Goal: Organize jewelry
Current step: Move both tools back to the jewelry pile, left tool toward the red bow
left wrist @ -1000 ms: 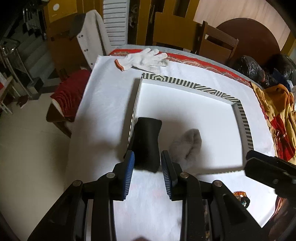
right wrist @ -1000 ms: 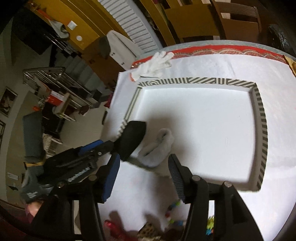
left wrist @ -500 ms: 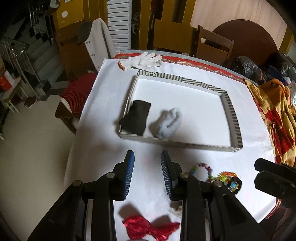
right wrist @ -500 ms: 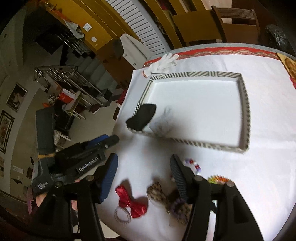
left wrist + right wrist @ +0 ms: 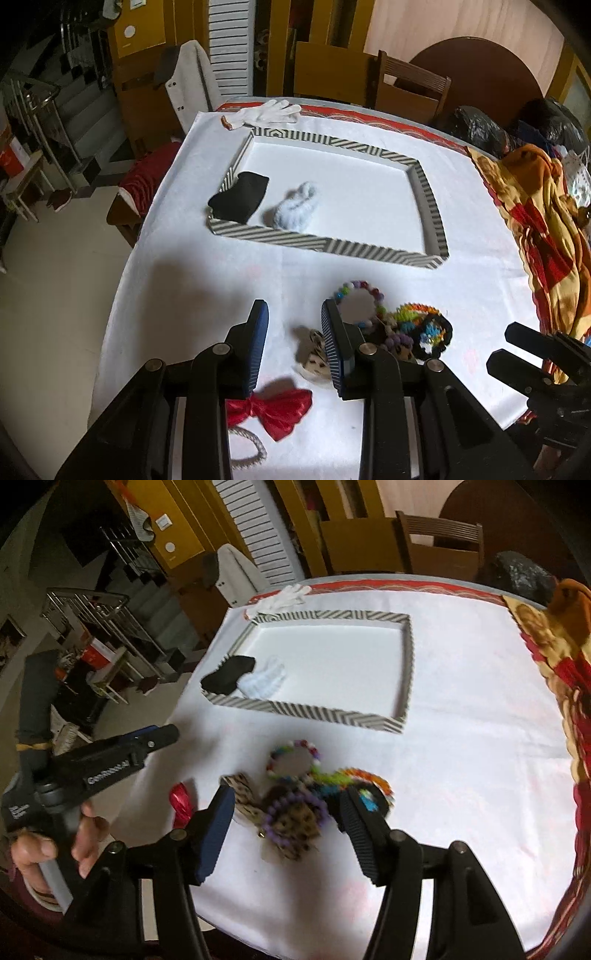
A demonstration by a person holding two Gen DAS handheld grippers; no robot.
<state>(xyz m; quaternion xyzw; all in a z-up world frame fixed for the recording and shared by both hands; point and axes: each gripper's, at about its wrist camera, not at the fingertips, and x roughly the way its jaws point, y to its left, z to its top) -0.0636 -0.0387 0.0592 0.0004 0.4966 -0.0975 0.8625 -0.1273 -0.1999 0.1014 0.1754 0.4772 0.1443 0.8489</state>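
- Lettering on the left gripper (image 5: 162, 734) body, seen from the right wrist view, is white but too blurred to read surely; a hand (image 5: 55, 845) holds its grip.
- Left gripper (image 5: 293, 347) jaws stand apart, holding nothing, above a spotted scrunchie (image 5: 314, 354); a red bow (image 5: 273, 408) and a rope loop (image 5: 251, 446) lie just below the blue pads.
- Tray (image 5: 325, 243), striped rim, sits mid-table: a black pouch (image 5: 240, 201) in its near-left corner, a pale fluffy scrunchie (image 5: 295, 214) just beside it.
- Jewelry pile lies between tray and grippers: a bead bracelet (image 5: 360, 291), a rainbow piece (image 5: 417, 314), a purple bracelet (image 5: 295, 810) on leopard cloth.
- Right gripper (image 5: 286, 819) jaws are wide apart, empty, either side of that pile.
- Glove (image 5: 264, 112) lies beyond the tray's far-left corner; a patterned blanket (image 5: 535, 206) drapes the table's right edge; chairs stand behind.
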